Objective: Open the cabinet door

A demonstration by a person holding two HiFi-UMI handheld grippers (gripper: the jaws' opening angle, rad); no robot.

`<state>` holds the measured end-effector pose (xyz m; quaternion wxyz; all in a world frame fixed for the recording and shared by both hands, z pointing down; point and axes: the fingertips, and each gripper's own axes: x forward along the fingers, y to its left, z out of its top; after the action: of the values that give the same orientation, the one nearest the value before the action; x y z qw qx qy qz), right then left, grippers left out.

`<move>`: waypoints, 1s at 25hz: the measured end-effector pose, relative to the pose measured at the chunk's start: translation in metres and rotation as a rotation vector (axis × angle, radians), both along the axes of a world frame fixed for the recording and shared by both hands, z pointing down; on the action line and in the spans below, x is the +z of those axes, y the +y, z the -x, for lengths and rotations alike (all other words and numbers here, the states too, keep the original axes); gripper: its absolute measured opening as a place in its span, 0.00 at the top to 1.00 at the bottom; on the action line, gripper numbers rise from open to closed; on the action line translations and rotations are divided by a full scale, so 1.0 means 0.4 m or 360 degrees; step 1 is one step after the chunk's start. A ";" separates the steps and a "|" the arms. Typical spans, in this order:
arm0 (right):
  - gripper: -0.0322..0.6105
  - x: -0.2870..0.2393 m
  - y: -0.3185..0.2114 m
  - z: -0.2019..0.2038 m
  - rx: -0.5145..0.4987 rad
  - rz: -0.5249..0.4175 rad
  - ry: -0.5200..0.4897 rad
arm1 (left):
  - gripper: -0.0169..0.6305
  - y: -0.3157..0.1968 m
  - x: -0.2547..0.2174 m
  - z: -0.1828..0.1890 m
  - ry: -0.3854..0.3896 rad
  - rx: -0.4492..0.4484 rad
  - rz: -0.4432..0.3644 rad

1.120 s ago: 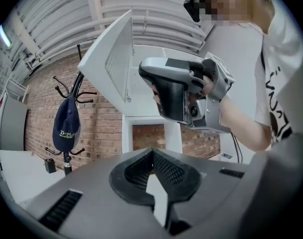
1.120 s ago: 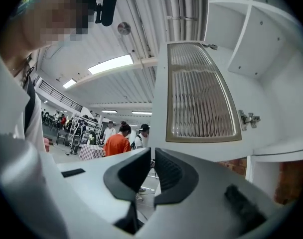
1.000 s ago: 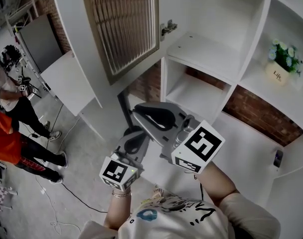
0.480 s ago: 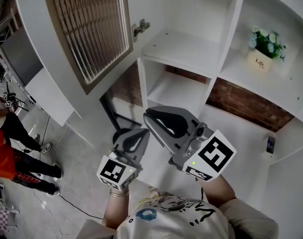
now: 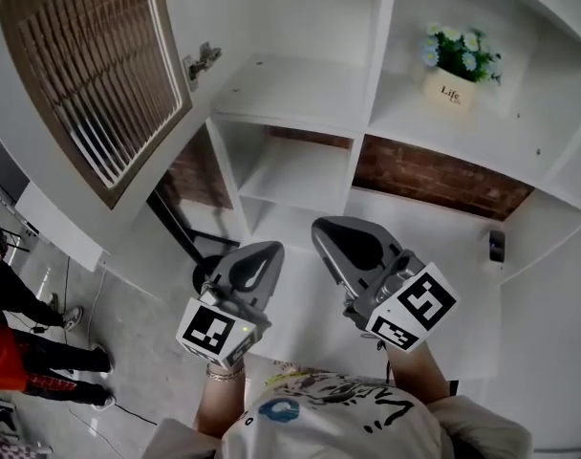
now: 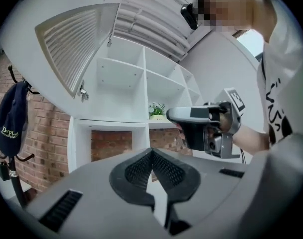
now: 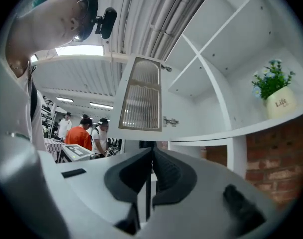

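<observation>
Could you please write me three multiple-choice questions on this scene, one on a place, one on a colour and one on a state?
1. The potted plant stands: A in a sink; B on an upper shelf; C on a chair.
2. The shelving is: A black; B white; C green.
3. The louvred cabinet door is: A shut; B missing; C swung open.
B: it rests on that shelf's board. B: every panel is white. C: it hangs out from its hinge.

Head view: potted plant (image 5: 456, 68), upper right; brick wall (image 5: 434, 175) below it; small dark object (image 5: 497, 245), right edge. Left gripper view: navy cap (image 6: 11, 117), left. Right gripper view: bystanders (image 7: 81, 137), lower left.
</observation>
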<state>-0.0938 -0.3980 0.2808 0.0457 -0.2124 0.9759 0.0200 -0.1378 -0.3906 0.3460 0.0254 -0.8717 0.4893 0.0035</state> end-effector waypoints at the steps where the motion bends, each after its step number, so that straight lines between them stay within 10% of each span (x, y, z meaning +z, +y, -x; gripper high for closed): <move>1: 0.90 0.014 -0.007 -0.018 0.0039 0.0016 0.0016 | 0.95 -0.005 -0.005 -0.011 0.0004 0.0026 -0.0014; 25: 0.91 0.213 -0.048 -0.156 0.0326 0.0269 0.0151 | 0.95 -0.045 0.051 -0.129 -0.0018 0.0244 0.0060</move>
<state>-0.0315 -0.4173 0.3662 -0.0207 -0.3130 0.9483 -0.0477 -0.0863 -0.4088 0.3664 0.0112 -0.9070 0.4210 -0.0086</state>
